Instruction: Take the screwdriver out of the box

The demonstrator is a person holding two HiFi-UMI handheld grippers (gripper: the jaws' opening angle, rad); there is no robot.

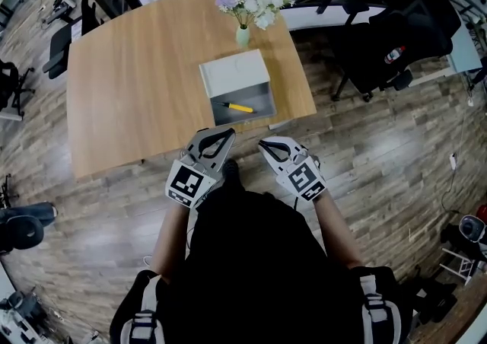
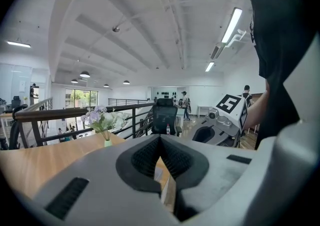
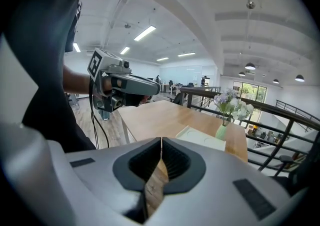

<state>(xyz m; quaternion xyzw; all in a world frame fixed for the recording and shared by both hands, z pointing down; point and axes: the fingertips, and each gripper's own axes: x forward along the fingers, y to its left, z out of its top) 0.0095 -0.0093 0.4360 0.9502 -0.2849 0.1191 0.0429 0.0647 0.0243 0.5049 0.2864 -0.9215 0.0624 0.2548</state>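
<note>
A yellow-handled screwdriver (image 1: 238,107) lies in the open front compartment of a pale grey box (image 1: 236,74) near the front edge of the wooden table (image 1: 137,68). Both grippers hover off the table, close to the person's body and short of the box. My left gripper (image 1: 227,132) is shut with nothing in it, its tips meeting in the left gripper view (image 2: 160,137). My right gripper (image 1: 262,144) is likewise shut and empty (image 3: 161,140). In the right gripper view the box (image 3: 200,138) lies ahead, with the left gripper (image 3: 125,87) off to the left.
A green vase of pale purple and white flowers (image 1: 245,1) stands just behind the box. A black office chair (image 1: 396,34) sits to the table's right on the wood floor. A dark railing (image 3: 280,115) runs behind the table.
</note>
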